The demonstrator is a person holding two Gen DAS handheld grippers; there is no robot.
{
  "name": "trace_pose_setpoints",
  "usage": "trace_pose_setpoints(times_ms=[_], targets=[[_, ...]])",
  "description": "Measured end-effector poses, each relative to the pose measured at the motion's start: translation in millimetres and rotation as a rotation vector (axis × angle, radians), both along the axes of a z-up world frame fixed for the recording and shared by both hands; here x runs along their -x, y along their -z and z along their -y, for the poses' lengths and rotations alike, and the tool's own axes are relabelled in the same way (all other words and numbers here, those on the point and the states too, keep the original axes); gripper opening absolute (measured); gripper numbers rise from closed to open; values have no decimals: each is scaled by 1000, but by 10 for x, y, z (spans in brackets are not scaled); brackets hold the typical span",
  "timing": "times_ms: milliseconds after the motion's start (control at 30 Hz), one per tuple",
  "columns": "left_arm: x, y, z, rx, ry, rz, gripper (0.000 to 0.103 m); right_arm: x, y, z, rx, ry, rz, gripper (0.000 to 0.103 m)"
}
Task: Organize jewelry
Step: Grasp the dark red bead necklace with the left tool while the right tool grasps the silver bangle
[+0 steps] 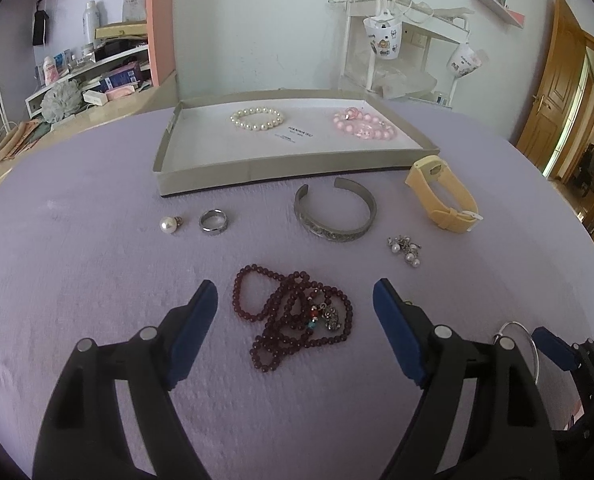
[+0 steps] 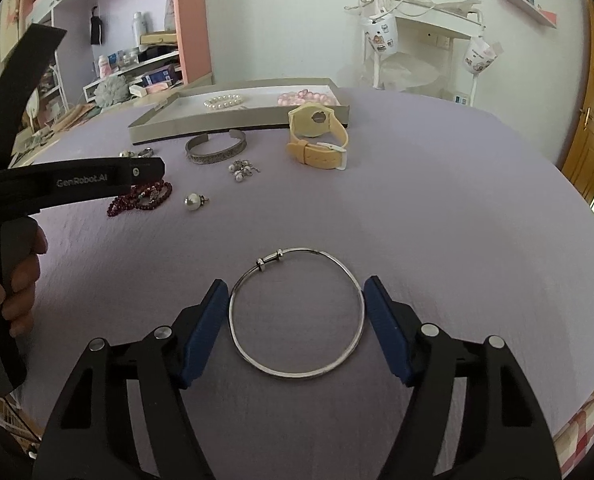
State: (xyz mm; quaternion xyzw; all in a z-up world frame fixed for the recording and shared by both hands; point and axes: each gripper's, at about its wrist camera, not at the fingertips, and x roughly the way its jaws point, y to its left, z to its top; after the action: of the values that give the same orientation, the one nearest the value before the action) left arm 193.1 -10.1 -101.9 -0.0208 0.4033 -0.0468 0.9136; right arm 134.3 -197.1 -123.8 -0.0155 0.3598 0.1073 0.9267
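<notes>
The left gripper (image 1: 295,320) points down at a slant over the lilac-covered desk (image 1: 97,280). Its fingers (image 1: 195,332) are released, spread wide to either side of the dark red bead strand (image 1: 293,316), which lies in a heap on the cloth, clear of both pads. In the right wrist view, a hand (image 2: 21,280) grips this tool's handle at the left edge. Beyond the strand, left to right: pearl earring (image 1: 169,225), grey ring (image 1: 213,221), silver cuff (image 1: 337,212), pearl cluster (image 1: 405,248), yellow watch (image 1: 445,196). The open box (image 1: 257,170) behind holds a white pearl bracelet (image 1: 257,118) and pink bracelets (image 1: 363,124).

The right gripper (image 2: 297,320), also slanted down, brackets the thin silver bangle (image 2: 297,316), lying flat on the desk. Its right finger touches the rim; whether the left one does cannot be told, so no firm grasp is confirmed.
</notes>
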Motion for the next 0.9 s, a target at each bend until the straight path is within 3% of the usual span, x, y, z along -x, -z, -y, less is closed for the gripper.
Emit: trace_pose_setpoints(times_ms=[433, 633, 667, 733, 900], targets=[[-112, 102, 61, -1, 26, -68, 80, -36, -10, 89, -23, 25, -2, 71], [-100, 94, 33, -3, 5, -57, 58, -46, -15, 104, -32, 23, -5, 71], [-99, 94, 35, -6, 4, -56, 45, -50, -13, 103, -33, 23, -5, 71], [-114, 123, 54, -15, 10, -74, 30, -56, -14, 99, -31, 20, -5, 71], [-113, 145, 116, -54, 15, -74, 26, -59, -11, 75, -19, 14, -7, 71]])
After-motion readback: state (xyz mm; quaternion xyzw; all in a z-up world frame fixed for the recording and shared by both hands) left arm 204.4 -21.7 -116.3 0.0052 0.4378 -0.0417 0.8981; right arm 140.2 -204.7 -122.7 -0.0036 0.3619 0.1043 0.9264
